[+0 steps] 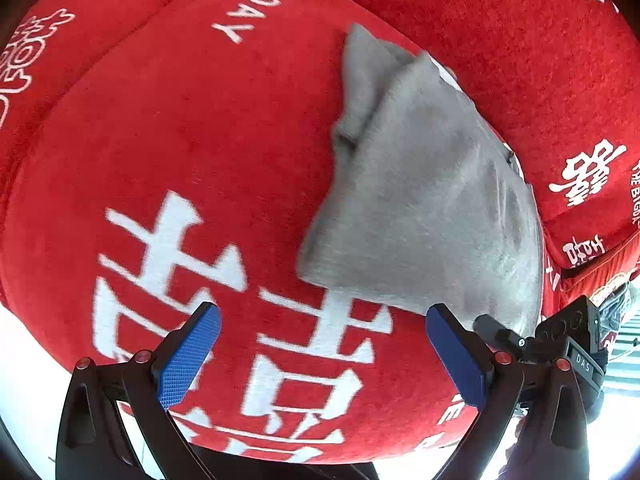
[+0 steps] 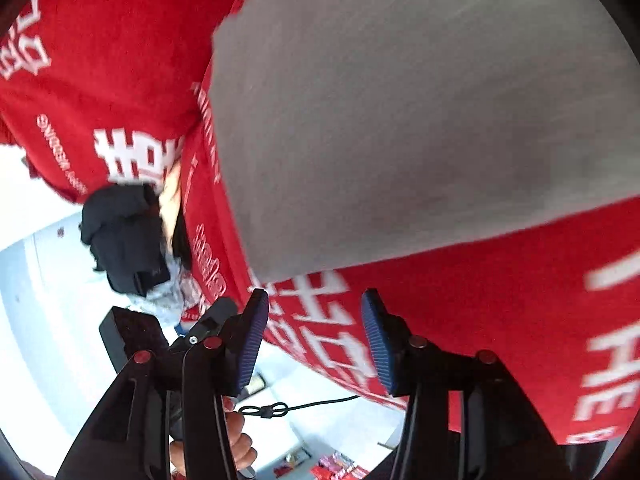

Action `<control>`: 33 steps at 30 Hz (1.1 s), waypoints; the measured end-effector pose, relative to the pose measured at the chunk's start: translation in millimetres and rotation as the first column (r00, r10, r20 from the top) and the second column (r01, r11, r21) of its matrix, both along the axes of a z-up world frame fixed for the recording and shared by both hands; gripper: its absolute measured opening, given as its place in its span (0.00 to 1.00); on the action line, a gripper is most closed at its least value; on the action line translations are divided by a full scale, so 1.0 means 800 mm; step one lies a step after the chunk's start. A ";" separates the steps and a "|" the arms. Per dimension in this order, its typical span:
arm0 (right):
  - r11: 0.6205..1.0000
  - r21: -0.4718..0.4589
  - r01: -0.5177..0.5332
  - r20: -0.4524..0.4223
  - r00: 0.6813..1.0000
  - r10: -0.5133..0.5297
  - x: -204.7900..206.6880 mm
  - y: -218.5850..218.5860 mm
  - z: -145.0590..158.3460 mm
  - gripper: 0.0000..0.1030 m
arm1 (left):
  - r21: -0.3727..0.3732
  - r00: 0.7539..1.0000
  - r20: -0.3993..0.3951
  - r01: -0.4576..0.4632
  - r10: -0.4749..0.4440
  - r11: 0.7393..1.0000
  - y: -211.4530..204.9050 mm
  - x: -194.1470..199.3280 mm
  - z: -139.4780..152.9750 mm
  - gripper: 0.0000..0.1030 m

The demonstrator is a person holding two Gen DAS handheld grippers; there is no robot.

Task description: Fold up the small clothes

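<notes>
A small grey garment (image 1: 420, 184) lies folded on a red sofa cushion (image 1: 180, 128) printed with white characters, one layer doubled over another with a narrower flap sticking out at its far end. My left gripper (image 1: 322, 350) hovers open above the cushion, near the garment's front edge, its blue pads (image 1: 188, 354) holding nothing. In the right wrist view the same grey garment (image 2: 420, 120) fills the upper half. My right gripper (image 2: 316, 338) stands open just short of the garment's near edge, with only red cushion (image 2: 500, 292) between its pads (image 2: 378, 342).
The red backrest cushion (image 1: 520, 40) rises behind the garment. A dark bundle of cloth (image 2: 120, 236) lies off the sofa on the pale floor (image 2: 48, 300). A black cord (image 2: 304, 404) and small colourful packets (image 2: 332, 466) lie on the floor below the seat edge.
</notes>
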State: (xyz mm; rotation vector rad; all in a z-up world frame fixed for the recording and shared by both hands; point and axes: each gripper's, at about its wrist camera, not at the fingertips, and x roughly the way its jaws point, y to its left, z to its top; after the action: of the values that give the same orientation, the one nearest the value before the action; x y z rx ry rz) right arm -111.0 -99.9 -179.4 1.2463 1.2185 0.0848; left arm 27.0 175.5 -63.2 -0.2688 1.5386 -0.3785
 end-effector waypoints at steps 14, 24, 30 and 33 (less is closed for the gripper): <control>0.988 0.024 0.152 -0.001 0.988 -0.152 -0.030 -0.068 -0.003 0.55 | -0.146 0.989 -0.115 -0.104 0.088 0.984 -0.032 0.001 -0.029 1.00; 0.986 0.077 0.150 0.025 0.988 -0.152 -0.026 -0.066 -0.011 0.55 | -0.311 0.967 -0.159 -0.243 0.201 0.919 -0.054 0.012 -0.036 1.00; 0.988 0.087 0.131 0.031 0.990 -0.134 -0.025 -0.067 -0.013 0.55 | -0.308 0.906 -0.181 -0.421 0.382 0.853 -0.070 0.025 -0.043 1.00; 0.988 0.090 0.128 0.034 0.991 -0.131 -0.024 -0.067 -0.014 0.55 | -0.277 0.899 -0.132 -0.437 0.417 0.856 -0.076 0.033 -0.034 0.93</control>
State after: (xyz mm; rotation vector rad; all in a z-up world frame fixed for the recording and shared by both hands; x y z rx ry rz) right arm -129.9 -153.3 -190.7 1.3913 1.1063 0.0682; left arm 53.3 114.3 -90.6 -0.8580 1.4326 -0.2479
